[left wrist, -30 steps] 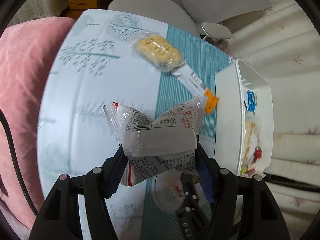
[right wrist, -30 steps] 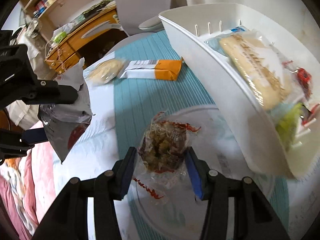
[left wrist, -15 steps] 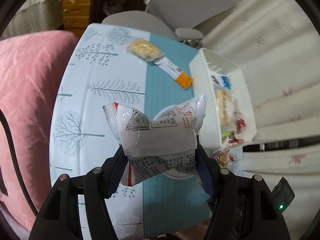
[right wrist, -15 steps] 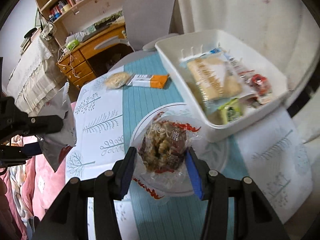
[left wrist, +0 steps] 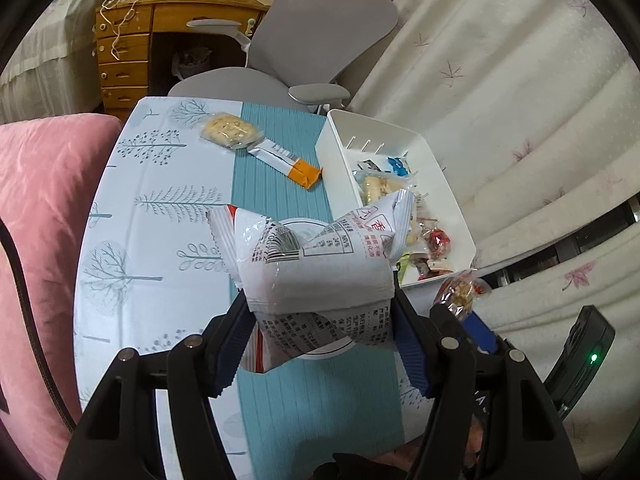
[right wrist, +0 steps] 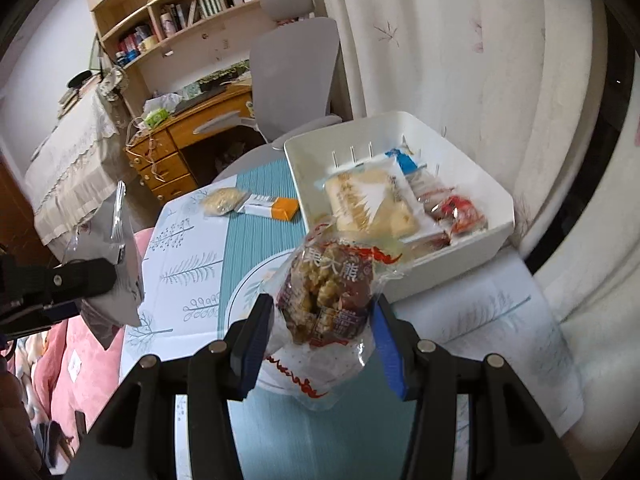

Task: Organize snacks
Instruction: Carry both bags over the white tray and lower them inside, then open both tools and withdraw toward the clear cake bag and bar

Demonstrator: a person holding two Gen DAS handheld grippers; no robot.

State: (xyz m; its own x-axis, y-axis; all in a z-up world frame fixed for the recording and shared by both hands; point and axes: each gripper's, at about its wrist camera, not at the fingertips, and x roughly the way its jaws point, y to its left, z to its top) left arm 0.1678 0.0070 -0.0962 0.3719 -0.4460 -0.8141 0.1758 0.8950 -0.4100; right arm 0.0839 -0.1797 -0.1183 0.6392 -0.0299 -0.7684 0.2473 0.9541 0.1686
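Left gripper, lower centre of its frame, clamps a crumpled white snack bag held above the table; right gripper, lower centre of its own frame, pinches a clear nut-cluster packet over the plate. White bin, right of centre, holds several wrapped snacks. Upper left of it on the table lie a round cracker pack and, touching it, an orange-ended bar.

Snack bar left of bin
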